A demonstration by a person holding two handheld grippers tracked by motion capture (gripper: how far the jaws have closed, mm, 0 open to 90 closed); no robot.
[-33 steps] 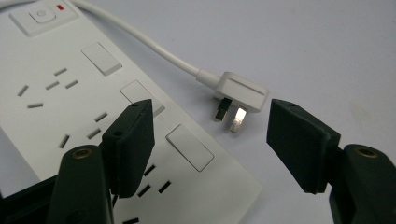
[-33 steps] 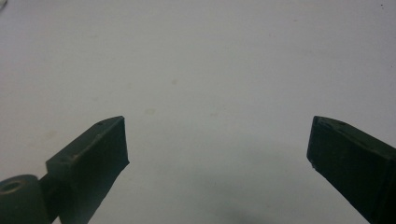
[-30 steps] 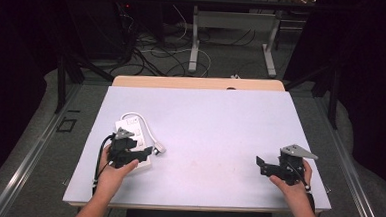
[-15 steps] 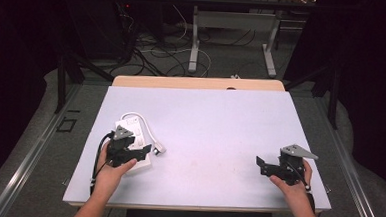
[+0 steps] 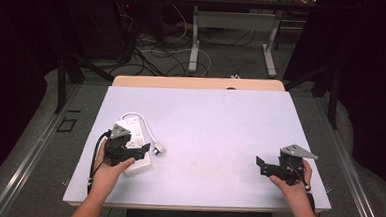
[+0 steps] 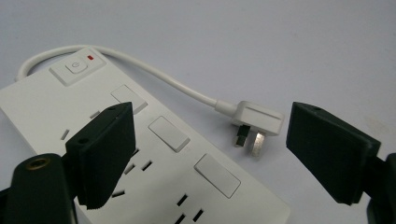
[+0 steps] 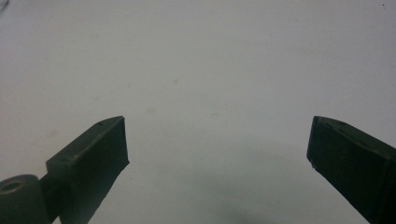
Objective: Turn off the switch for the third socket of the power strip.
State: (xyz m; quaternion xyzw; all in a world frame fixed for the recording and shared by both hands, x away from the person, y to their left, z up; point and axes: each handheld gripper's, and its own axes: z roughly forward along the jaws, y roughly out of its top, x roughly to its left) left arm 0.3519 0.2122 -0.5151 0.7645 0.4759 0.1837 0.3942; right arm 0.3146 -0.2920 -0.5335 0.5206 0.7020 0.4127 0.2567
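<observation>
- A white power strip (image 5: 131, 140) lies on the pale table top (image 5: 215, 124) at its near left, long axis running from far left to near right.
- In the left gripper view the power strip (image 6: 140, 163) shows a power button with a red mark at its far end, a row of rocker switches and several socket slots.
- Its white cable (image 6: 140, 70) loops out from the far end and curves round to the right, ending in a white plug (image 6: 254, 122) that lies on the table just beside the strip, metal pins showing.
- The left gripper (image 5: 128, 152) is held in the person's left hand (image 5: 105, 171) above the near part of the strip; its jaws stand wide apart and grip nothing, one jaw over the strip's face, the other to the right of the plug.
- The right gripper (image 5: 264, 165), in the right hand (image 5: 294, 186), sits at the near right of the table, well apart from the strip.
- In the right gripper view its jaws are spread wide with bare table (image 7: 210, 84) between them, holding nothing.
</observation>
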